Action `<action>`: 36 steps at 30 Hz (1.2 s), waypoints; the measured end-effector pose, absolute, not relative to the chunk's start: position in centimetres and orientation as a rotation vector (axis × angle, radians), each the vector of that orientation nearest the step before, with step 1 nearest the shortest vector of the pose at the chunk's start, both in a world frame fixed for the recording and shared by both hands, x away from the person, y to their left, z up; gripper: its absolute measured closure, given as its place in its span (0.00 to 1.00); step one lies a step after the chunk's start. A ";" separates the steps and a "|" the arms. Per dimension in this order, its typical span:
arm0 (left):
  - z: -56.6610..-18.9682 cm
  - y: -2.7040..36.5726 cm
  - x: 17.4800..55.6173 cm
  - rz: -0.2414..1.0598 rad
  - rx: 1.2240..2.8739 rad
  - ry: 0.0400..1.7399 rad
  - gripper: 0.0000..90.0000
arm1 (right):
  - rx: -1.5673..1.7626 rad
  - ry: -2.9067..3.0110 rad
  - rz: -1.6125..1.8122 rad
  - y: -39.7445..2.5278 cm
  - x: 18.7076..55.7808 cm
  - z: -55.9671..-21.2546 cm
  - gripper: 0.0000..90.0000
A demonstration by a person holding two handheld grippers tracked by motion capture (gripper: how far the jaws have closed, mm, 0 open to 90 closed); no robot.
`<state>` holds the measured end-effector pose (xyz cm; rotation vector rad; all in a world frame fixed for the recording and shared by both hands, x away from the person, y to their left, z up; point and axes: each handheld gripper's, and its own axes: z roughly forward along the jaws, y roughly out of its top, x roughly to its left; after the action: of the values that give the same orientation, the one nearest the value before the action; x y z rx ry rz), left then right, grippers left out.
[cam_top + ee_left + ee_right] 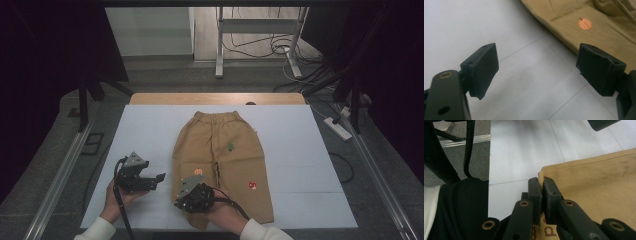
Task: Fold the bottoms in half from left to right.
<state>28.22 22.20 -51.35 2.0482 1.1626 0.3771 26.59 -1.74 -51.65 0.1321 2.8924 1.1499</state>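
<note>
Lying flat mid-table, tan trousers. Right gripper pinches just the hem corner of one leg; thin bite, a pull may slip it. Left gripper gapes beside the cloth over the white sheet, idle.

A pair of small tan cotton trousers with an elasticated, gathered waistband lies spread flat on the white table surface, waistband at the far end and both legs pointing toward the near edge. Small printed motifs dot the fabric: an orange pumpkin low on the left leg, a green figure on the right thigh, a red-and-white one lower on the right leg. The left leg's near hem corner is pinched and lifted slightly.
</note>
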 end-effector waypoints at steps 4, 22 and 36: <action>-51.0 21.7 29.0 0.381 2.043 1.158 0.20 | 0.129 2.895 1.154 -1.8 26.7 -51.6 0.94; -50.5 20.0 32.6 0.339 2.062 1.128 0.21 | 0.135 2.890 1.162 -2.0 26.6 -51.5 0.94; -50.3 18.9 34.7 0.317 2.090 1.115 0.21 | 0.144 2.890 1.159 -1.9 26.5 -51.6 0.94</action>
<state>34.66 18.87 -50.30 2.0901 1.1151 0.3166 26.47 -1.86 -51.55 0.1436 2.8905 1.1594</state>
